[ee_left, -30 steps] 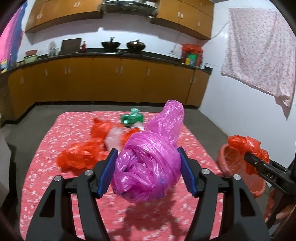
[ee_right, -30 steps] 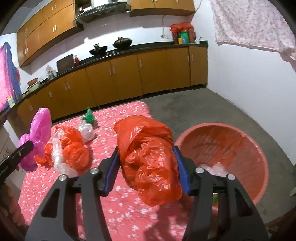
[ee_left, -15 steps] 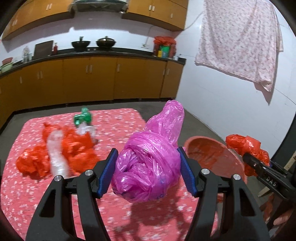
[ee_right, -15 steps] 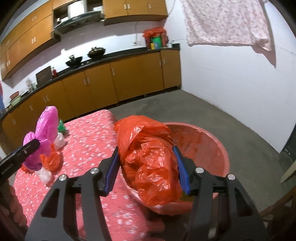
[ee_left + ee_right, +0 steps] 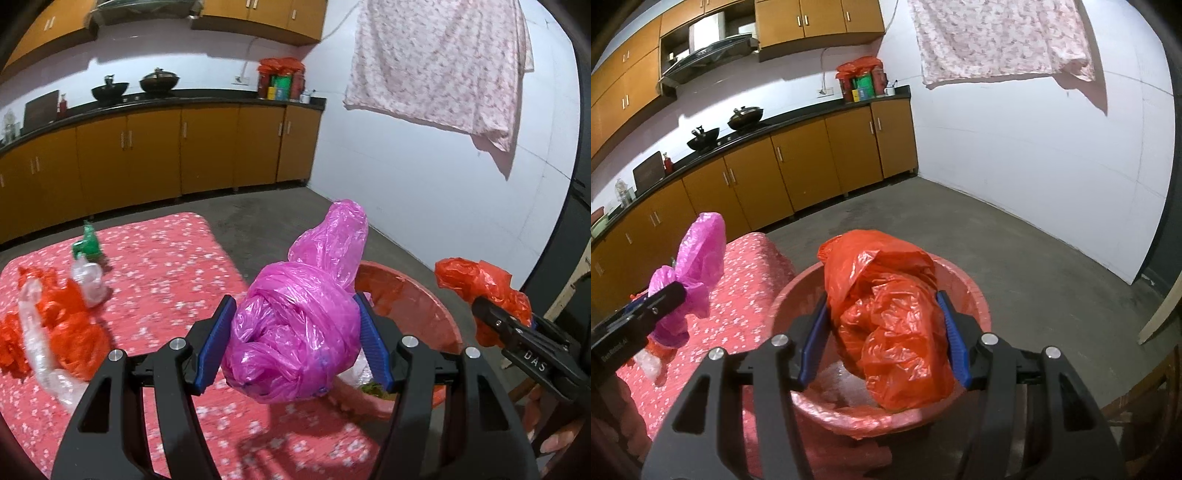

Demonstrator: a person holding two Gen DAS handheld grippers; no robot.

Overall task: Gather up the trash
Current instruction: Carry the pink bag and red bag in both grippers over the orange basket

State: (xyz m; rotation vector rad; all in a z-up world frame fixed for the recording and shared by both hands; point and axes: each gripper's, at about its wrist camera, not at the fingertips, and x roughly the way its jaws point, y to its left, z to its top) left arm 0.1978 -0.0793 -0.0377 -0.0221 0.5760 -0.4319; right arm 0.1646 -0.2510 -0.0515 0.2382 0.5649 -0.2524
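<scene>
Grippers swung from red floral tablecloth [image 5: 166, 280] toward round red plastic basin [image 5: 975, 295]. Right gripper [image 5: 882, 339] clenches crumpled orange plastic bag [image 5: 886, 321] over basin; left gripper [image 5: 295, 343] grips knotted magenta plastic bag [image 5: 295, 332] at basin's edge. Drop likely next; more trash on table.

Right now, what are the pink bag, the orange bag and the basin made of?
Pink bag: thin plastic film, glossy and translucent, with fine crinkles and highlights.
Orange bag: the same kind of film, shiny and creased.
Basin: looks like rigid moulded plastic, reddish with a dull sheen; its smooth round rim holds its shape.
</scene>
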